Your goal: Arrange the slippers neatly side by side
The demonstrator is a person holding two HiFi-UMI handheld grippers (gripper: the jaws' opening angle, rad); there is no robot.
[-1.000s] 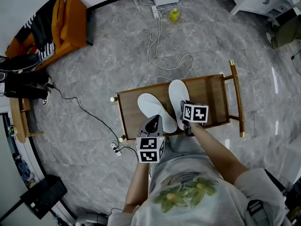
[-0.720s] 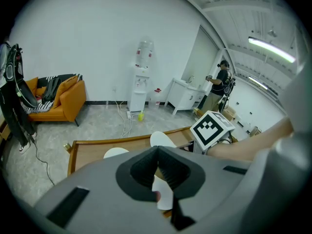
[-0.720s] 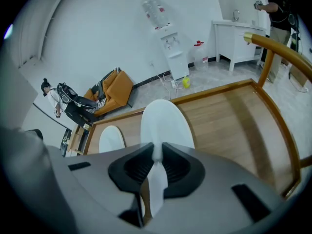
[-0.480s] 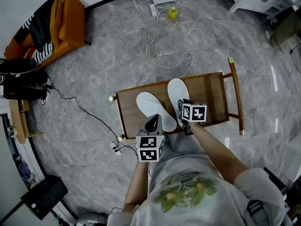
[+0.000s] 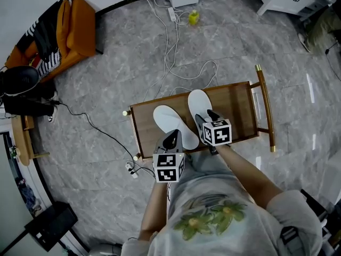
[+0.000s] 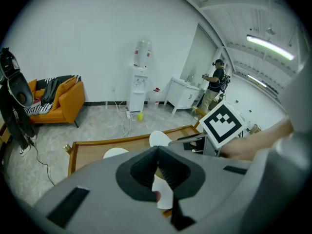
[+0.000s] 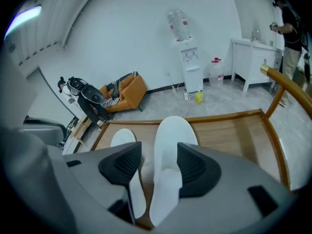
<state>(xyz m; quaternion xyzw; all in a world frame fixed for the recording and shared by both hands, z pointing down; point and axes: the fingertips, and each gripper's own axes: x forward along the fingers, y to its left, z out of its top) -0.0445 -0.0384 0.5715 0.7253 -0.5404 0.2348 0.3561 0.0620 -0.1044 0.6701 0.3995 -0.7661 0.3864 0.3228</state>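
Two soles: right slipper (image 5: 197, 103) runs straight away, left slipper (image 5: 168, 118) angles left.

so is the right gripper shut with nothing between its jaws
No, the right gripper has its jaws apart with a white slipper lying between them.

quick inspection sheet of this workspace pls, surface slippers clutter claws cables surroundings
surface: wooden tray table, holds only the slippers
job's things: left slipper and right slipper, both white, toes splayed apart, not parallel
clutter: nothing seen on the table; small yellow object on the floor
grippers: left claw shut, above the left slipper's heel; right claw open, astride the right slipper
cables: white cables and black cable across the floor
surroundings: orange sofa, water dispenser, grey stone floor
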